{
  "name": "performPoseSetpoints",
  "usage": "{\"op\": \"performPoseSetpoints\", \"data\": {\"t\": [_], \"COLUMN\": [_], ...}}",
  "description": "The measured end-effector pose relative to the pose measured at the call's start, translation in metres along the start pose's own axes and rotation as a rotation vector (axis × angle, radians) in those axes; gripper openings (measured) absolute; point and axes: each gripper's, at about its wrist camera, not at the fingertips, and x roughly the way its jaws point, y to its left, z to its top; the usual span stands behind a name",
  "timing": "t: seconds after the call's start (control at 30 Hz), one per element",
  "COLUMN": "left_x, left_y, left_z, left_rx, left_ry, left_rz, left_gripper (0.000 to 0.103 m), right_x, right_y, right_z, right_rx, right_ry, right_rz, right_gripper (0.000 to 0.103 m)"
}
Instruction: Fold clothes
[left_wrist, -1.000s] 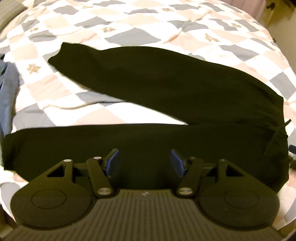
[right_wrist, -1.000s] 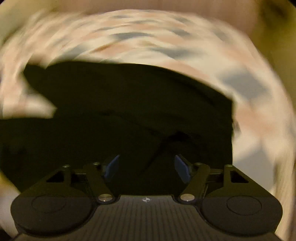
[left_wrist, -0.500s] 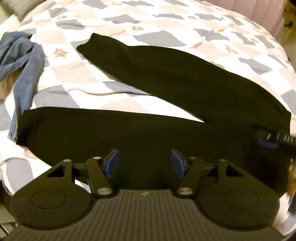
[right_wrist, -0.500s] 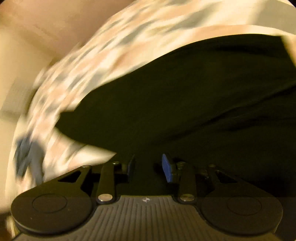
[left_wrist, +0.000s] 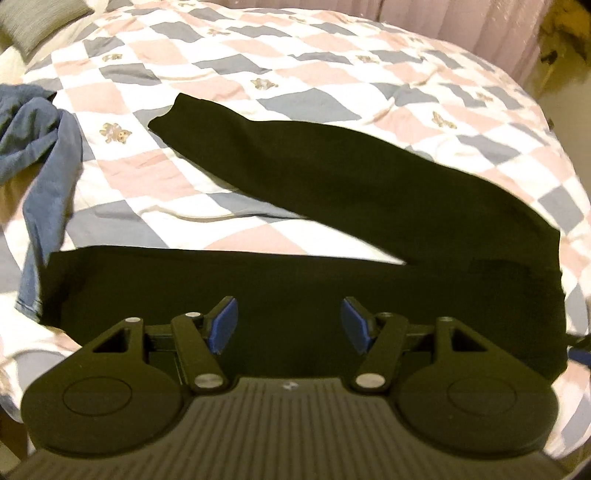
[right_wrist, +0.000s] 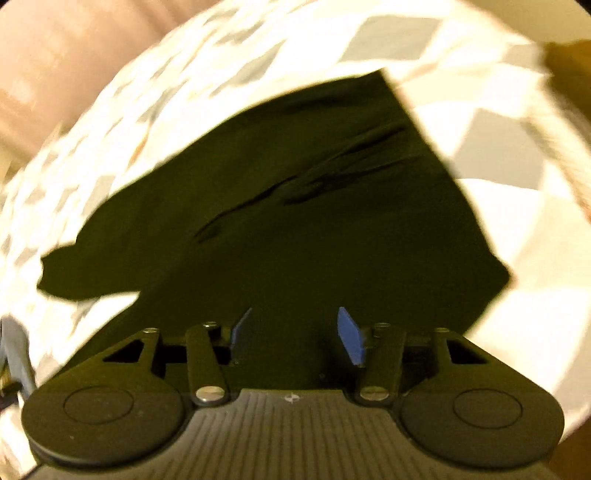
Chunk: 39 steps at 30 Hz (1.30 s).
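A pair of black trousers (left_wrist: 332, 206) lies flat on the checked quilt (left_wrist: 295, 66), its two legs spread in a V that joins at the right. My left gripper (left_wrist: 288, 325) hovers open over the nearer leg, nothing between its blue pads (left_wrist: 223, 325). In the right wrist view the same black trousers (right_wrist: 295, 206) fill the middle, with creases near the waist. My right gripper (right_wrist: 291, 332) stands open above the cloth, holding nothing. A small part of the right gripper (left_wrist: 578, 350) peeks in at the left wrist view's right edge.
A blue denim garment (left_wrist: 40, 155) lies crumpled at the quilt's left side, one end touching the nearer trouser leg. A grey pillow (left_wrist: 29, 26) sits at the far left corner. Pink curtains (left_wrist: 480, 22) hang behind the bed. The bed edge runs along the right.
My left gripper's view has swung left, showing more of the denim. The right gripper narrowed half a second ago and has opened wide again, while swinging over the trousers' waist end.
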Motion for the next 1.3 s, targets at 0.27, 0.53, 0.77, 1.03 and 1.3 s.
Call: {"op": "performPoseSetpoints", "data": {"t": [0.27, 0.53, 0.77, 1.03, 1.3], "left_x": [-0.045, -0.103, -0.137, -0.162, -0.174], "left_y": [0.028, 0.071, 0.097, 0.104, 0.114], "left_z": [-0.028, -0.064, -0.088, -0.106, -0.117], "left_rx": [0.171, 0.26, 0.286, 0.307, 0.305], "left_ry": [-0.04, -0.088, -0.088, -0.107, -0.129], "left_rz": [-0.013, -0.016, -0.017, -0.035, -0.037], "left_gripper": [0.064, 0.067, 0.07, 0.07, 0.072], "right_x": [-0.07, -0.123, -0.148, -0.17, -0.179], "right_y": [0.061, 0.123, 0.137, 0.141, 0.144], "right_z": [-0.085, -0.165, -0.201, -0.223, -0.233], "right_rx": [-0.018, -0.08, -0.061, -0.058, -0.071], "right_ry": [-0.119, -0.187, -0.207, -0.233, -0.242], "right_rz": [-0.031, -0.04, -0.07, -0.098, -0.098], "right_gripper": [0.065, 0.077, 0.083, 0.086, 0.088]}}
